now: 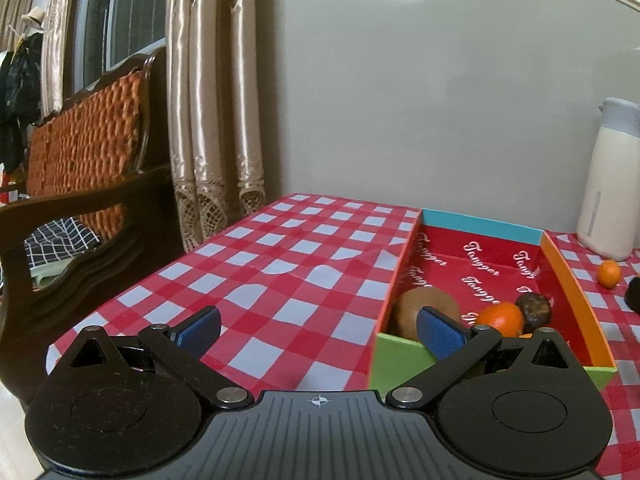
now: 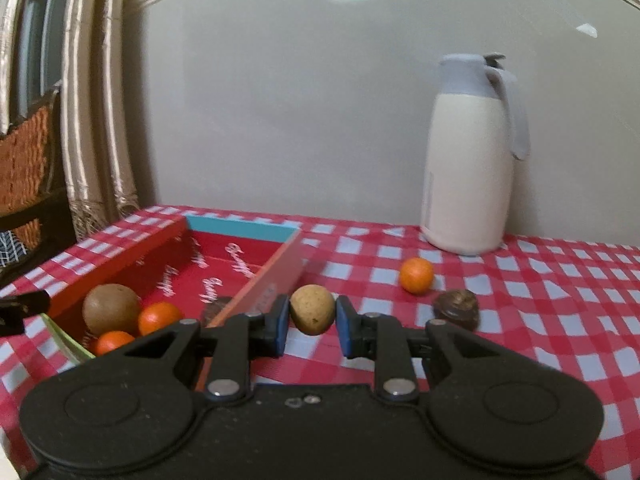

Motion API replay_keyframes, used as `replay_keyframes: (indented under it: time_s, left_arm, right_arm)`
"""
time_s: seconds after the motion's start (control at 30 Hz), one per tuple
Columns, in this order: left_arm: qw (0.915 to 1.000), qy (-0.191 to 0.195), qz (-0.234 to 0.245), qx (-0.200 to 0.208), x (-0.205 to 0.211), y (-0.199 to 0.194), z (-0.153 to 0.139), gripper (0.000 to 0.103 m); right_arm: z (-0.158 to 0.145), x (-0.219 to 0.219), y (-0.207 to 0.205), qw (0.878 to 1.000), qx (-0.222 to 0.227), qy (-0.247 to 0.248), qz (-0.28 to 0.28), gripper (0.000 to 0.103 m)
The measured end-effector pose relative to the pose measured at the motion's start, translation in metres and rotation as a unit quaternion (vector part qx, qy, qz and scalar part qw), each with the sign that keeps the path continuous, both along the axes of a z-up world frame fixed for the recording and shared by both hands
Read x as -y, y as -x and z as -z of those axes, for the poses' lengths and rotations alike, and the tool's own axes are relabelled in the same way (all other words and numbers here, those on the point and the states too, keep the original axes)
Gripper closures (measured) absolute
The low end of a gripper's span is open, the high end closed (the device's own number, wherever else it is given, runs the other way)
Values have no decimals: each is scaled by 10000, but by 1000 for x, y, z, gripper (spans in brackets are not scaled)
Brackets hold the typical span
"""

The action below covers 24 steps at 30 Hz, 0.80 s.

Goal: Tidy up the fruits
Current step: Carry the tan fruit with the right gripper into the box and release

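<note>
Tan round fruit lifted beside box; kiwi, oranges inside.

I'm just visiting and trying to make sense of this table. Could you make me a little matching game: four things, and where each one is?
Things:
1. tan round fruit
2. kiwi
3. white jug
4. dark wrinkled fruit

Places:
A. inside the red box
B. standing by the wall
C. held in the right gripper
D. lying on the checked cloth, outside the box

Pairs: 1-C, 2-A, 3-B, 4-D
</note>
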<state>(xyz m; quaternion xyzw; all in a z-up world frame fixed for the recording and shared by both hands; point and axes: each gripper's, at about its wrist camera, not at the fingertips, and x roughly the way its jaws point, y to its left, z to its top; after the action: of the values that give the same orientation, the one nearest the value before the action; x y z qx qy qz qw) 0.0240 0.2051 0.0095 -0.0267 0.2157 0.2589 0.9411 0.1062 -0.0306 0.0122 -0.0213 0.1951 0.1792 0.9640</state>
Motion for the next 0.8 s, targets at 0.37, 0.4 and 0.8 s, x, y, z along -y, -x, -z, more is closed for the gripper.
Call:
replay_keyframes:
  time_s: [0.37,0.4,0.8]
  left_arm:
    - [9999,-26,-137,-62,-18,8,3,0]
    - [9998,-32,-159,-70,-21,9,3,0]
    - [9988,69,-470,-147,-51,24,7,0]
  right_arm:
    - [-1,-41,6,9988,121,-91,-472,80]
    - [-1,-44,6,9986,112,-92,-501,80]
    - [12,-77,3,9973,-59,-33,-729,80]
